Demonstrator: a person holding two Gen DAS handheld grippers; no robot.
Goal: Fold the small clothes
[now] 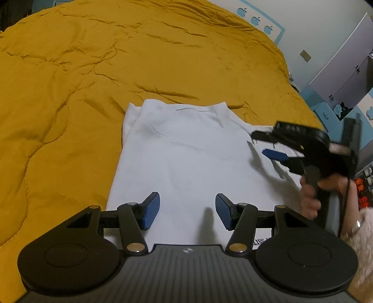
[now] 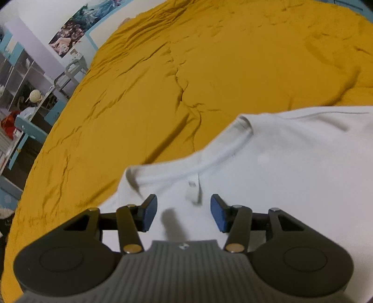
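Observation:
A white T-shirt (image 1: 186, 151) lies flat on a mustard-yellow quilt (image 1: 93, 70), its left side folded in over the body. My left gripper (image 1: 186, 202) hovers open over the shirt's near part with nothing between its blue pads. At the right, a hand (image 1: 310, 200) holds my right gripper (image 1: 258, 142), blurred, over the shirt's right edge. In the right wrist view the right gripper (image 2: 183, 205) stands open above the T-shirt (image 2: 279, 174), just short of the neckline (image 2: 209, 160) and its label (image 2: 192, 191). No cloth is pinched.
The quilt (image 2: 209, 58) spreads wide and wrinkled beyond the shirt. A wall with apple stickers (image 1: 256, 19) rises past the bed's far edge. Shelves and blue furniture (image 2: 23, 70) stand beside the bed on the left of the right wrist view.

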